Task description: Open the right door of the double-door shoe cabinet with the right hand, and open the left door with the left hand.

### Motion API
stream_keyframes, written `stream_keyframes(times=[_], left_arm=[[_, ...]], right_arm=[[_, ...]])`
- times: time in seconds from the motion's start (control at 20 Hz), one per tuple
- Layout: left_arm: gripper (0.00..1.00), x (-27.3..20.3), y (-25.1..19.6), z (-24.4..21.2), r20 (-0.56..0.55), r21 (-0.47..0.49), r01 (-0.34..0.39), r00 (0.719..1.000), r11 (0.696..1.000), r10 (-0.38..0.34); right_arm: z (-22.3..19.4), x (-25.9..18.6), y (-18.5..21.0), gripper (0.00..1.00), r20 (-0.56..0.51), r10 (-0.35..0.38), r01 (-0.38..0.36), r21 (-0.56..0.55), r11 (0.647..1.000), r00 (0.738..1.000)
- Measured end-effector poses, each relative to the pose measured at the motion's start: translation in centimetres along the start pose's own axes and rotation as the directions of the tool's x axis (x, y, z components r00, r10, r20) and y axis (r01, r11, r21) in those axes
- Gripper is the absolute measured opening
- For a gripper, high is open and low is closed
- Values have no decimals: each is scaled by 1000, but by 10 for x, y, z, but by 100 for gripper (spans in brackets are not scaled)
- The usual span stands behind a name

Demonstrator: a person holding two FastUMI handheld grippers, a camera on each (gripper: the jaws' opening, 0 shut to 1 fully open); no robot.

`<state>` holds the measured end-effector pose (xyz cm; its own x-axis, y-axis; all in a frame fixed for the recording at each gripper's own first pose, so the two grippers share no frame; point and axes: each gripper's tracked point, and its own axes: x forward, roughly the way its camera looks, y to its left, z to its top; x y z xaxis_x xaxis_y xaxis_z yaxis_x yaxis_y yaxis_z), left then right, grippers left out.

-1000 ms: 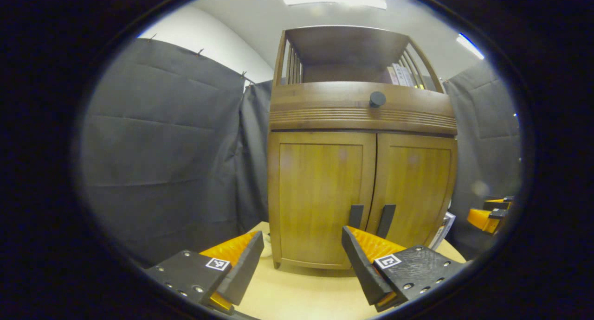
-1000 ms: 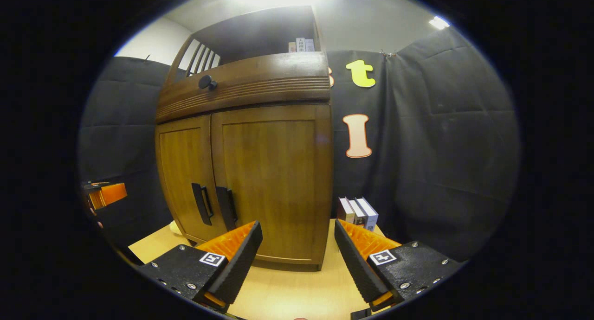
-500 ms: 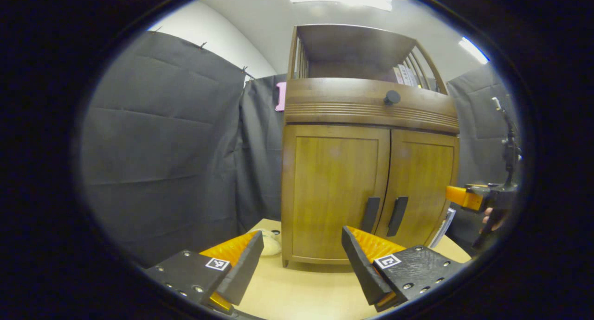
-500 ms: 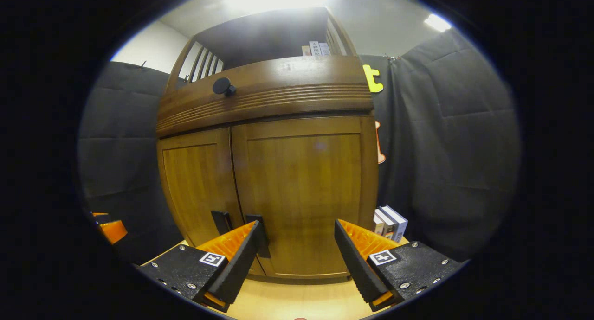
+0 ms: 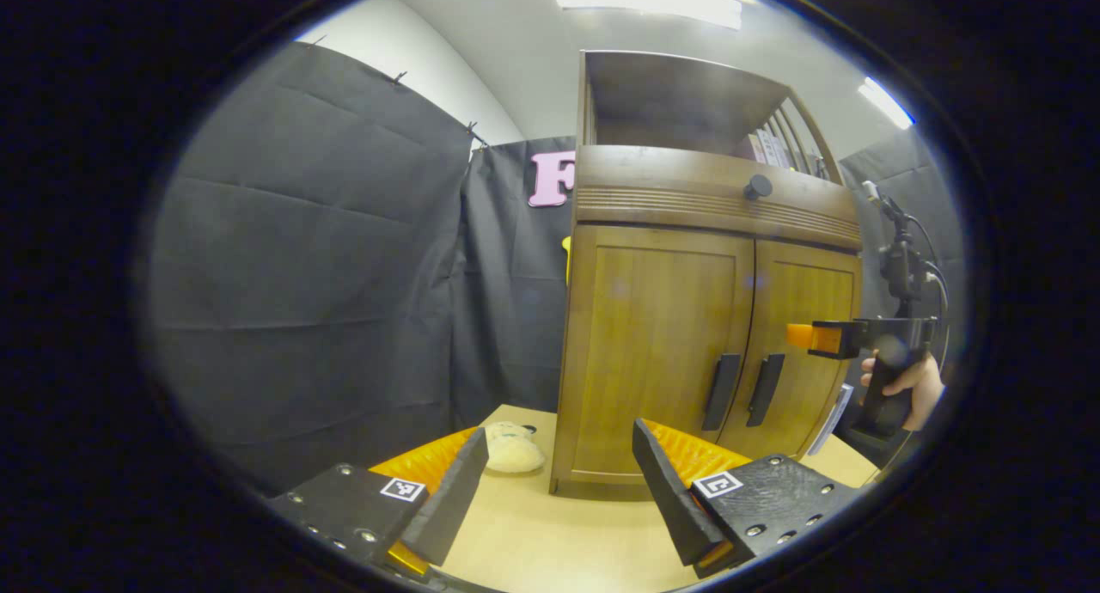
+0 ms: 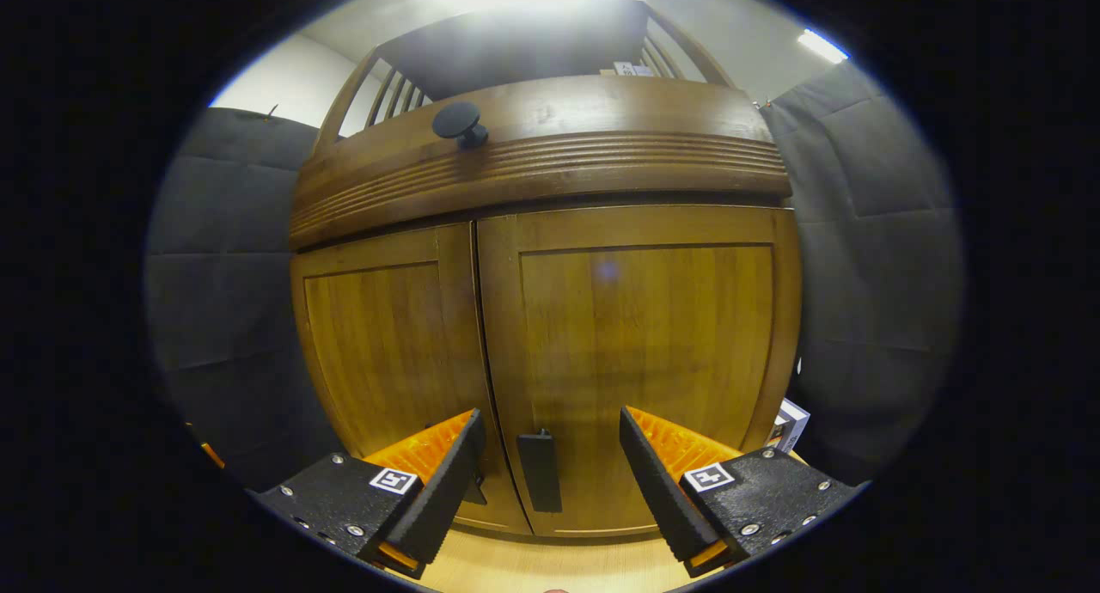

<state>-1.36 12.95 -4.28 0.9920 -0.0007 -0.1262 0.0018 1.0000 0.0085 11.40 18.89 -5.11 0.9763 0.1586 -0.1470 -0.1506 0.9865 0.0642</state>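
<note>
Right gripper close to shut shoe cabinet, jaws spread, right handle between them.
Risk: clamping door panel or left handle just beside. Left gripper back over worktop, jaws released. Pale fluffy lump and books flanking cabinet base, away from doors.
</note>
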Motion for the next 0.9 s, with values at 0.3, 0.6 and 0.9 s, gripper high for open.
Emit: stream_keyframes(times=[0.3,0.6,0.9], left_arm=[[100,14,3,-13,-49,-10,41,998,999,-42],[100,12,2,-29,-103,-22,66,992,998,-68],[100,21,-14,-11,-73,-33,139,987,990,-141]], right_arm=[[-19,30,7,97,-58,-27,27,1,1000,998],[-40,49,3,97,-107,-69,69,2,998,992],[-50,57,-4,86,-134,-65,67,4,998,989]])
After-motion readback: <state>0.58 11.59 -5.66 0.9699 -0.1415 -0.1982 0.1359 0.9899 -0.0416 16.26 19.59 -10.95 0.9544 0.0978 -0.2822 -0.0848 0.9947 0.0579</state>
